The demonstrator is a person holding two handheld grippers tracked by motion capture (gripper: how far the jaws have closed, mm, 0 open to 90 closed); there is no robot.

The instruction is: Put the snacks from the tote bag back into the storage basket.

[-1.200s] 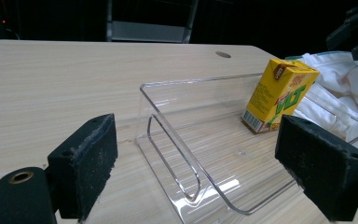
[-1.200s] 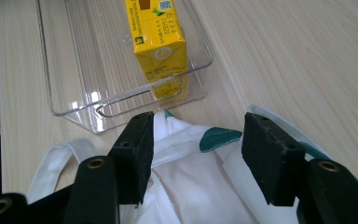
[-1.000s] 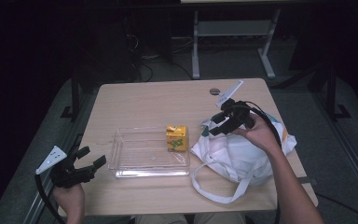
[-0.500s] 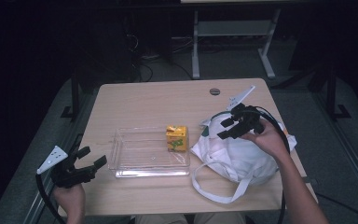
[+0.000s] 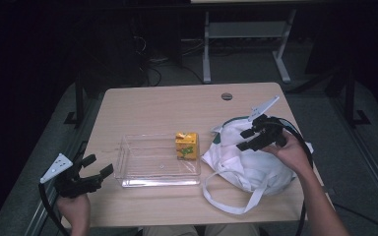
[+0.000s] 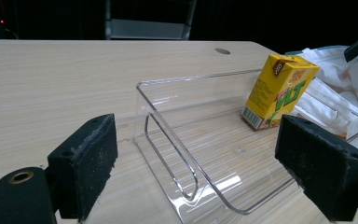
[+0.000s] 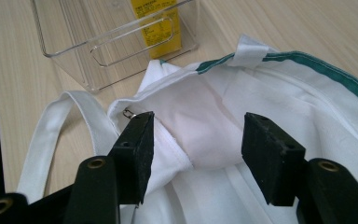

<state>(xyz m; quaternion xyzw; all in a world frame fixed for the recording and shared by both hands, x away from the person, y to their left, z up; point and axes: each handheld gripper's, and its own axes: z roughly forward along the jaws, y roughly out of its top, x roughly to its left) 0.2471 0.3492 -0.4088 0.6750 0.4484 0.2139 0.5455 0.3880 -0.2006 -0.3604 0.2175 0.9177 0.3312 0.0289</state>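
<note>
A yellow juice carton [image 5: 186,146] stands upright in the right end of a clear plastic tray [image 5: 128,167] at mid-table. To its right lies a white cloth bag [image 5: 256,169] with a green-trimmed mouth and a loose strap. My right gripper [image 5: 246,139] hovers over the bag's mouth. In the right gripper view its jaws [image 7: 196,144] stand apart above the white fabric [image 7: 284,93], pressing nothing. My left gripper [image 5: 98,164] rests at the table's front left, open wide. In the left gripper view it [image 6: 200,154] faces the tray [image 6: 168,121] and the carton [image 6: 282,91].
A round cable hole [image 5: 227,96] sits near the table's far edge. The bag's strap [image 5: 226,199] loops toward the front edge. A metal frame [image 5: 241,34] stands on the dark floor beyond the table.
My right gripper has drifted right and down, away from the carton, to over the bag's mouth. The left gripper has stayed where it was.
</note>
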